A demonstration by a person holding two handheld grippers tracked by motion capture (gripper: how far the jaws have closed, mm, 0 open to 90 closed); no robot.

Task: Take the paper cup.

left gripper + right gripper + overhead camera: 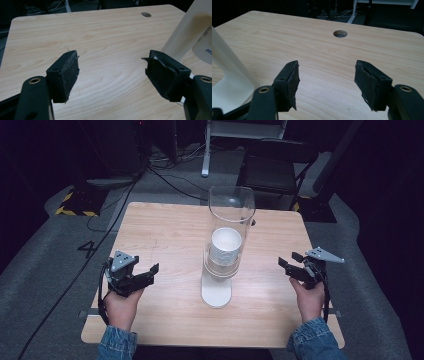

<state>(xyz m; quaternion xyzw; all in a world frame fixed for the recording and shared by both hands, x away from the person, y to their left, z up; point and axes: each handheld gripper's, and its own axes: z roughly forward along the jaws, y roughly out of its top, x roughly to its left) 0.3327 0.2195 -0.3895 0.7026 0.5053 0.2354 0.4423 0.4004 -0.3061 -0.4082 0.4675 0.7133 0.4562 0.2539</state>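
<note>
Both tools are idle: the left gripper (pixel 147 272) and the right gripper (pixel 290 265) stand with jaws apart and nothing between the pads, one on each side of the clear tube dispenser (pixel 229 227) upright at the middle of the table (pixel 165 230). The white paper cup (pixel 225 245) sits inside the tube, low down, above the white base (pixel 216 292). In my judgement the sound approach is to brace the tube with one gripper, then bring the other in level and close gently on the cup's wall, avoiding crushing.
</note>
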